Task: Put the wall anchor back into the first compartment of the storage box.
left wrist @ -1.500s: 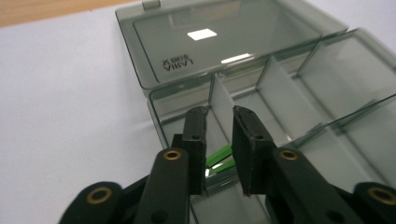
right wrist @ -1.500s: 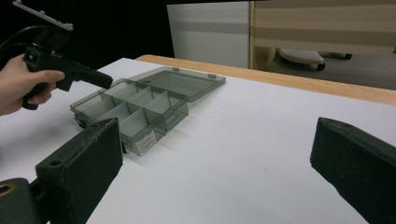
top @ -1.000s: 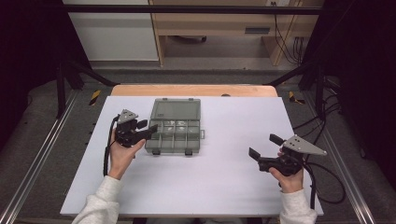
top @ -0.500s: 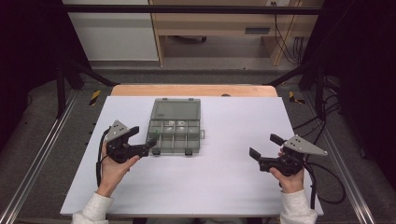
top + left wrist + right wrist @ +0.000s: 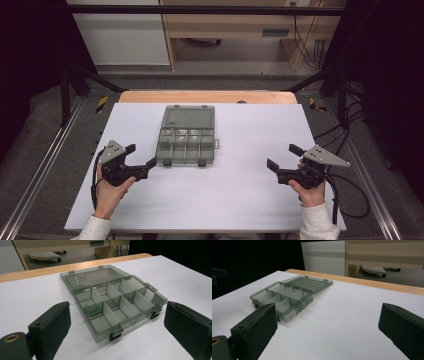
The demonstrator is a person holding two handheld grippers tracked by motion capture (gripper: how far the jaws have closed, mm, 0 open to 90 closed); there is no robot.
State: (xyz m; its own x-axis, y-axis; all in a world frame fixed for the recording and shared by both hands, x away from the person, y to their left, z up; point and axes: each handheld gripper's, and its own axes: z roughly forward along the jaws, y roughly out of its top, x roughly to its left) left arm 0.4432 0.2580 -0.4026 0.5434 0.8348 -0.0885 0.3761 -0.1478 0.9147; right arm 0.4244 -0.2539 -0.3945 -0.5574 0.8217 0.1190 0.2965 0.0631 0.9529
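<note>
Our left gripper (image 5: pixel 142 159), jaws just spread and empty, sits near the open box (image 5: pixel 186 135); swinging it carelessly could shove the box or jolt the green bits (image 5: pixel 90 310); our right gripper (image 5: pixel 281 159) waits spread too

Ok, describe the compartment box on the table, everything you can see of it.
The compartment box is smoky translucent plastic, lying open on the white table. Its lid is folded flat back on two hinges at the far edge. Pale dividers split the tray into eight compartments in two rows. Two dark latches hang at its near edge. Small green pieces lie in one near-row compartment; the others look empty. Nothing touches it but the table.
</note>
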